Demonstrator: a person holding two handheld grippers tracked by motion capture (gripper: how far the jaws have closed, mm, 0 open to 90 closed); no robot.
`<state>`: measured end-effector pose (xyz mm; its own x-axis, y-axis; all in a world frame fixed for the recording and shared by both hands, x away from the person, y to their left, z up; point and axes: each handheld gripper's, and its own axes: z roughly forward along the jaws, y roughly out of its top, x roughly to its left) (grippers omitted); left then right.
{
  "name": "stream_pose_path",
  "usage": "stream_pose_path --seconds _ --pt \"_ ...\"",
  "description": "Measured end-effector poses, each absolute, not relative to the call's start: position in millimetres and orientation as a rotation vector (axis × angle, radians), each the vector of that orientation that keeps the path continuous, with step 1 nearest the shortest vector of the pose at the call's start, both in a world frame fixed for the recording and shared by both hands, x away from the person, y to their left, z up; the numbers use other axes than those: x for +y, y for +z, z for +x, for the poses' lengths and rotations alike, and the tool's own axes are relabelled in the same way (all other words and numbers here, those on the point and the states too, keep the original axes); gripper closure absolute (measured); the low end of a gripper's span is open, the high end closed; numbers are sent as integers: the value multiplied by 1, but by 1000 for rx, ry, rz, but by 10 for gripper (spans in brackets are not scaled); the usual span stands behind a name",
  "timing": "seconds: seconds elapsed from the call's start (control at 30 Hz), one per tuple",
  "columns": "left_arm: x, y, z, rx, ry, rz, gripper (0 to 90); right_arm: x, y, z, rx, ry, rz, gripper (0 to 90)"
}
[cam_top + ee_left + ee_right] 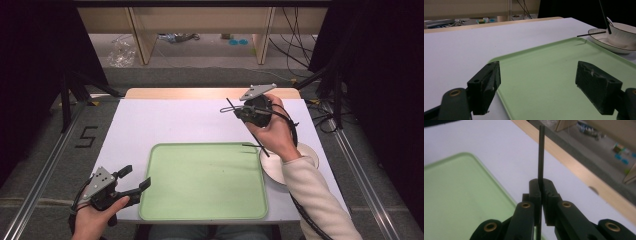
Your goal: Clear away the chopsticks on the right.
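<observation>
1. Right hand-held gripper (243, 111), upper right of centre in the high view: jaws are clenched on a thin black stick (541, 155). In the right gripper view the stick is seen pinched between the pads, running straight up past the jaw tips and down below them.
2. A second thin black stick (591, 34) is seen at upper right of the left gripper view, lying across the rim of a white saucer (599, 41) with its tip over the tray edge. A white cup (622, 33) stands on that saucer.
3. Handling, judged: the stick looks light, rigid and smooth. Slip or swivel in the pads is likely if it is gripped off-centre. A mid-length pinch is held at present; length is left on both sides. Low breakage risk for the stick; cup and saucer are judged fragile and should not be knocked.
4. Left hand-held gripper (134, 179), lower left of the high view: jaws are spread apart, nothing is held. It is parked at the left edge of the green tray (165, 210).
5. Tray: nothing is seen lying on it. It is flat with a low raised lip and is placed centre-bottom on the surface (150, 120).
6. Surface: white sheet, matte, bare at left and top.
7. Room: dark curtains at both sides, wooden shelving and loose cables along the top of the frame, grey floor.
</observation>
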<state>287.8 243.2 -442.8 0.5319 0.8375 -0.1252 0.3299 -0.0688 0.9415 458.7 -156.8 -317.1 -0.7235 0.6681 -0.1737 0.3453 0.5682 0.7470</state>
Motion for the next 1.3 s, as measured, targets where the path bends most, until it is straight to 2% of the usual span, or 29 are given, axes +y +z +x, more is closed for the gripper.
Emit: stream_pose_path --seconds 0.1,0.17,0.4,0.83,1.3 --pt "243 -443 288 1004 562 1646 203 -154 -317 459 2377 989 885 882" --pt "243 -443 288 1005 561 1647 203 -150 -318 455 2365 981 1080 881" --pt "243 -443 288 1005 561 1645 203 -146 -335 460 2377 889 1421 881" --pt "243 -443 288 1005 561 1646 203 -143 -394 477 2359 502 2100 881" --pt "243 -443 288 1004 561 1647 203 -137 -426 484 2353 377 2187 880"
